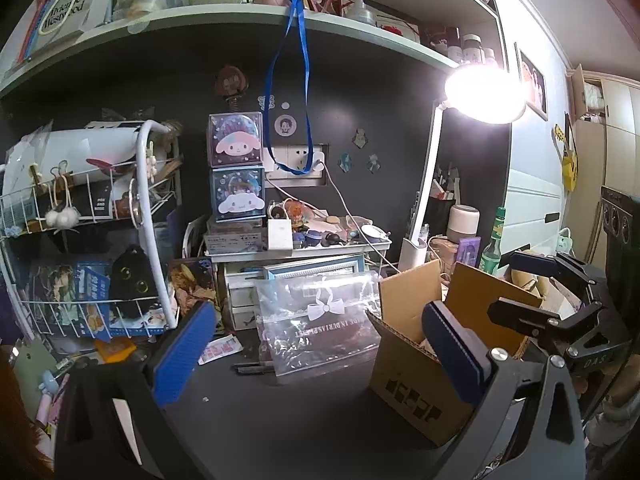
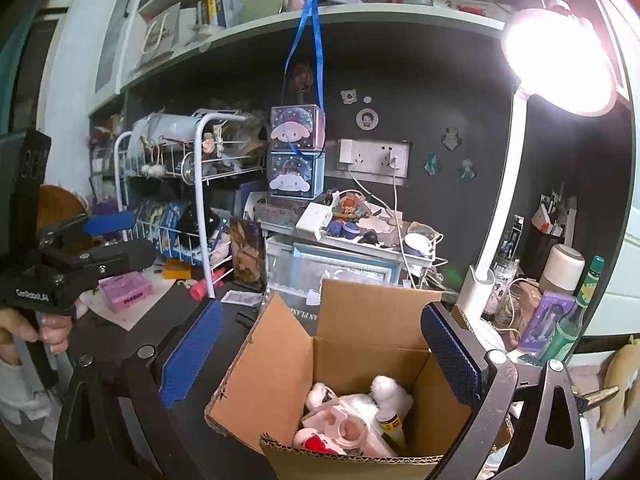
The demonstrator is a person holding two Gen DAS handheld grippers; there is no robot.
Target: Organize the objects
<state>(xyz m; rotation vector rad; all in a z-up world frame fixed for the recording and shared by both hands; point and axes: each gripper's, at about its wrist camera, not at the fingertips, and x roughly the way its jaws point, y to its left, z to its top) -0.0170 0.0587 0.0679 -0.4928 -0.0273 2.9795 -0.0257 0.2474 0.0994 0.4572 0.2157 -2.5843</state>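
An open cardboard box [image 2: 280,368] stands on the dark desk, right below my right gripper [image 2: 320,356]. It holds a white plush toy [image 2: 384,396], a pink tape holder [image 2: 344,424] and a small glue bottle [image 2: 390,424]. My right gripper is open and empty, its blue pads either side of the box mouth. My left gripper [image 1: 320,356] is open and empty, hovering left of the box [image 1: 412,376]. A clear zip bag with a white bow [image 1: 320,316] lies ahead of it. The right gripper shows at the right in the left wrist view [image 1: 536,288].
A white wire rack [image 1: 100,240] full of items stands at the left. Stacked character boxes [image 1: 236,168] and a cluttered tray [image 1: 320,236] sit at the back. A lit desk lamp [image 1: 484,88] and a green bottle [image 1: 494,244] stand right. A pink box [image 2: 126,290] lies left.
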